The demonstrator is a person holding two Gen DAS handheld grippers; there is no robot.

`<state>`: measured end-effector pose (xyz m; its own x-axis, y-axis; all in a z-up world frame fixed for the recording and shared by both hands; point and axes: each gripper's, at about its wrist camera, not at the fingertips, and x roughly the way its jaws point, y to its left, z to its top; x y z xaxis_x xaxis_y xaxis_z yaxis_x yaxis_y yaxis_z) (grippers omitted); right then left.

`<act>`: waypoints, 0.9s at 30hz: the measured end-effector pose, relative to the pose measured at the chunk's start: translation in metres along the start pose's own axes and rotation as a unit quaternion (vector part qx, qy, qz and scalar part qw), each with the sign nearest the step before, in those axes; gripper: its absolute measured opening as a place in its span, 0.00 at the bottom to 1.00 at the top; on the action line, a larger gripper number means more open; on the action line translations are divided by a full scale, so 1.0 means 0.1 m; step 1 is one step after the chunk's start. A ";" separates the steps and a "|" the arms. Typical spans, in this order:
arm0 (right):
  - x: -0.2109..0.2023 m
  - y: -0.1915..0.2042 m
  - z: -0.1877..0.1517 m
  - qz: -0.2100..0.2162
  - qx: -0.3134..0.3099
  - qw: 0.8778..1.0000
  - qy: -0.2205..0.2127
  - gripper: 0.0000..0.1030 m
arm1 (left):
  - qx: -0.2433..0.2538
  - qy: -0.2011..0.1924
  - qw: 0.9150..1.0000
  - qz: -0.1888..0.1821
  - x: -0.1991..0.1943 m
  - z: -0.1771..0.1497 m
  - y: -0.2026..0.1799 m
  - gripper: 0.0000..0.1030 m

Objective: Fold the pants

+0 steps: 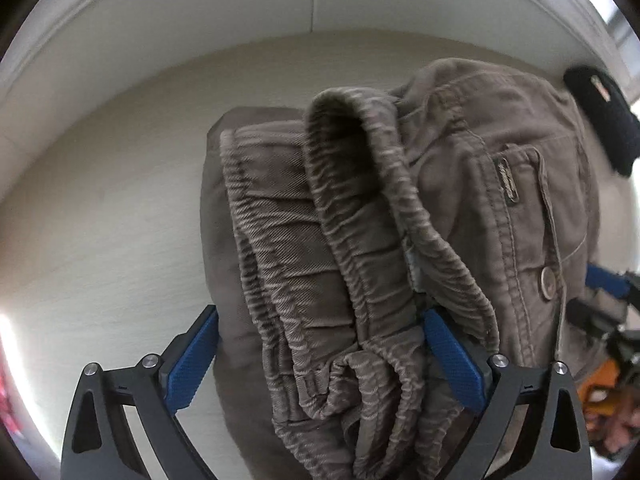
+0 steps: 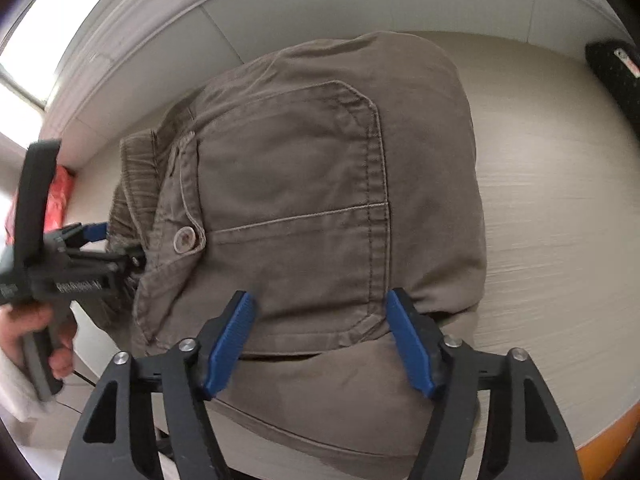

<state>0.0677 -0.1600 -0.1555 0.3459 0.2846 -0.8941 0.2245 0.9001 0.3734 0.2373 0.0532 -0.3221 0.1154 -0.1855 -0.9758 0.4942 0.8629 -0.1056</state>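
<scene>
Left wrist view shows us the pants (image 1: pixel 400 216) already bunched into a folded stack on the pale surface (image 1: pixel 100 200), waistband toward six o'clock. We judge flattening remains. Both sets of fingers, left gripper (image 1: pixel 320 364) and right gripper (image 2: pixel 320 344), stand open astride the cloth. A black object (image 1: pixel 600 116) lies at two o'clock.

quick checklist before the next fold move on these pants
1. Pants folded into a compact stack: ok.
2. Elastic waistband lying flat: not ok, it is bunched and looped up.
3. Left claw astride the waistband end: ok; pads gripping cloth: cannot tell.
4. Right claw open over the pocket edge: ok, not pinching.
5. Black object at the table's far edge clear of the pants: ok.
6. Bare table beside the stack: ok.
</scene>
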 end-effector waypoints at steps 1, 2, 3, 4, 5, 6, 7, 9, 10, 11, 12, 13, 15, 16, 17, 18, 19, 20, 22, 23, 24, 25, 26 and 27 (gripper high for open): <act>0.05 0.05 0.02 -0.001 0.001 1.000 0.001 0.60 | 0.002 0.000 1.000 -0.007 0.01 0.00 -0.03 0.98; 0.02 -0.01 0.03 -0.005 0.003 1.000 0.002 0.57 | 0.001 0.002 1.000 -0.014 0.03 0.01 -0.06 0.98; 0.02 -0.06 0.05 -0.009 0.005 1.000 0.002 0.55 | -0.001 0.004 1.000 -0.020 0.05 0.03 -0.08 0.99; 0.02 -0.12 0.07 -0.012 0.012 1.000 0.001 0.53 | -0.003 0.006 1.000 -0.028 0.07 0.05 -0.16 0.99; -0.02 -0.24 0.10 -0.015 0.024 1.000 -0.001 0.52 | -0.001 0.006 0.999 -0.035 0.14 0.07 -0.17 1.00; 0.00 -0.25 0.16 -0.016 0.030 0.999 -0.002 0.51 | 0.000 0.006 0.999 -0.042 0.15 0.09 -0.23 1.00; -0.03 -0.34 0.19 -0.017 0.039 0.999 -0.001 0.51 | 0.001 0.006 0.999 -0.050 0.17 0.12 -0.30 1.00; -0.15 -0.48 0.26 -0.005 0.058 0.998 0.000 0.50 | -0.006 0.008 0.998 -0.056 0.19 0.14 -0.28 1.00; -0.26 -0.50 0.29 0.005 0.063 0.998 -0.010 0.51 | -0.013 0.009 0.998 -0.053 0.17 0.15 -0.26 1.00; -0.38 -0.47 0.31 0.010 0.060 0.998 -0.027 0.52 | -0.016 0.004 0.999 -0.046 0.15 0.15 -0.21 1.00; -0.50 -0.40 0.32 0.011 0.052 0.997 -0.047 0.52 | -0.015 -0.006 0.999 -0.037 0.08 0.12 -0.18 1.00; -0.62 -0.35 0.34 0.020 0.045 0.997 -0.065 0.53 | -0.014 -0.017 0.999 -0.032 0.00 0.09 -0.11 1.00; -0.75 -0.14 0.35 0.062 0.033 0.994 -0.087 0.53 | -0.019 -0.031 0.999 -0.036 -0.12 0.03 -0.02 1.00; -0.76 0.01 0.37 0.089 0.022 0.992 -0.086 0.53 | -0.026 -0.036 0.998 -0.038 -0.18 0.00 0.06 1.00; -0.71 0.16 0.40 0.111 0.007 0.991 -0.078 0.52 | -0.031 -0.041 0.998 -0.041 -0.26 -0.07 0.09 1.00; -0.65 0.28 0.42 0.123 -0.004 0.990 -0.070 0.52 | -0.034 -0.042 0.998 -0.043 -0.27 -0.09 0.12 1.00; -0.54 0.51 0.47 0.131 -0.026 0.990 -0.054 0.42 | -0.039 -0.042 0.997 -0.043 -0.27 -0.10 0.16 1.00; -0.42 0.66 0.51 0.133 -0.040 0.990 -0.039 0.29 | -0.040 -0.042 0.998 -0.026 -0.23 -0.16 -0.01 1.00; -0.20 0.86 0.56 0.130 -0.053 0.990 -0.005 0.18 | -0.035 -0.043 0.998 -0.014 -0.19 -0.18 -0.08 1.00; -0.07 0.98 0.60 0.125 -0.062 0.990 0.007 0.18 | -0.034 -0.042 0.998 -0.018 -0.19 -0.20 -0.05 1.00; 0.02 1.07 0.63 0.117 -0.069 0.991 0.014 0.18 | -0.039 -0.042 0.998 -0.024 -0.19 -0.21 -0.01 0.99; 0.09 1.13 0.63 0.119 -0.073 0.990 0.022 0.14 | -0.041 -0.040 0.998 -0.015 -0.19 -0.23 0.03 0.99; 0.17 1.20 0.65 0.123 -0.077 0.989 0.034 0.14 | -0.039 -0.041 0.998 -0.012 -0.20 -0.28 0.14 0.99; 0.18 1.28 0.66 0.123 -0.081 0.988 0.035 0.14 | -0.038 -0.042 0.998 -0.008 -0.20 -0.30 0.17 0.99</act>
<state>0.1625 -0.0615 -0.1072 0.3071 0.5190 -0.7977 -0.0095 0.8399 0.5427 0.2178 0.0857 -0.3096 0.1816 -0.2357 -0.9547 0.4310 0.8917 -0.1382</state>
